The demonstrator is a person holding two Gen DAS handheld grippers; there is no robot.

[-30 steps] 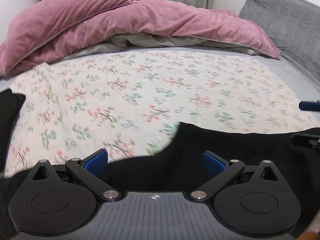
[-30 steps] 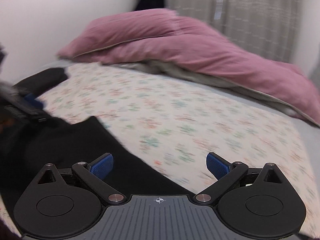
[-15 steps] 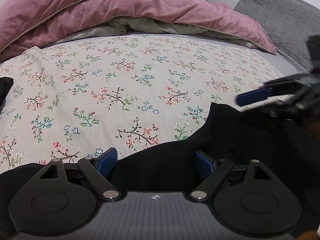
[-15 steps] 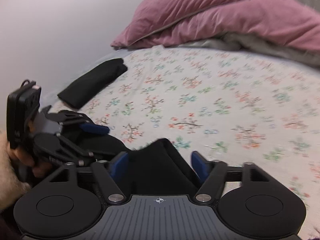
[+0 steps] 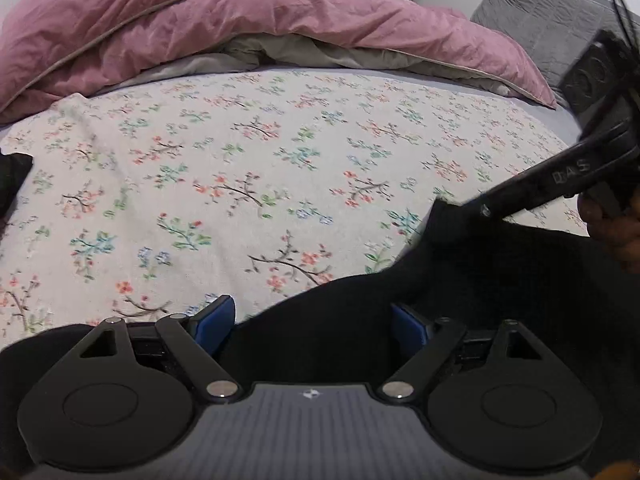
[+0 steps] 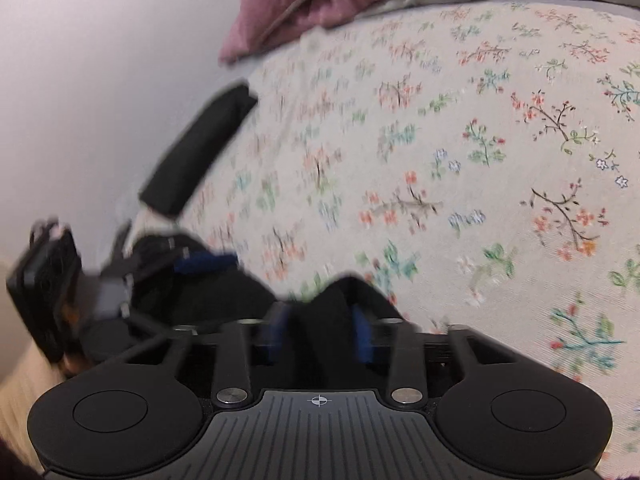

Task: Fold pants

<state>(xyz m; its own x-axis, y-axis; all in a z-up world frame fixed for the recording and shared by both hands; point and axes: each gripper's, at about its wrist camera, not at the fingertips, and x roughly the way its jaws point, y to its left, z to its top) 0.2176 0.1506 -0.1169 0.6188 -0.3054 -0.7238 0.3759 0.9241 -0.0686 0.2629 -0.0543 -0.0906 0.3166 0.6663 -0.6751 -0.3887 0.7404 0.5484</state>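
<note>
Pants: one pair of black pants (image 5: 500,280), soft, crumpled, lying at 5 o'clock on the floral sheet (image 5: 260,168).
Left gripper (image 5: 312,320): jaws spread wide, cloth between.
Right gripper (image 6: 319,330): clamped on a pants fold.
Surroundings: one pink duvet (image 5: 200,16) (12 o'clock), one grey pillow (image 5: 540,20), one folded black garment (image 6: 200,148).
</note>
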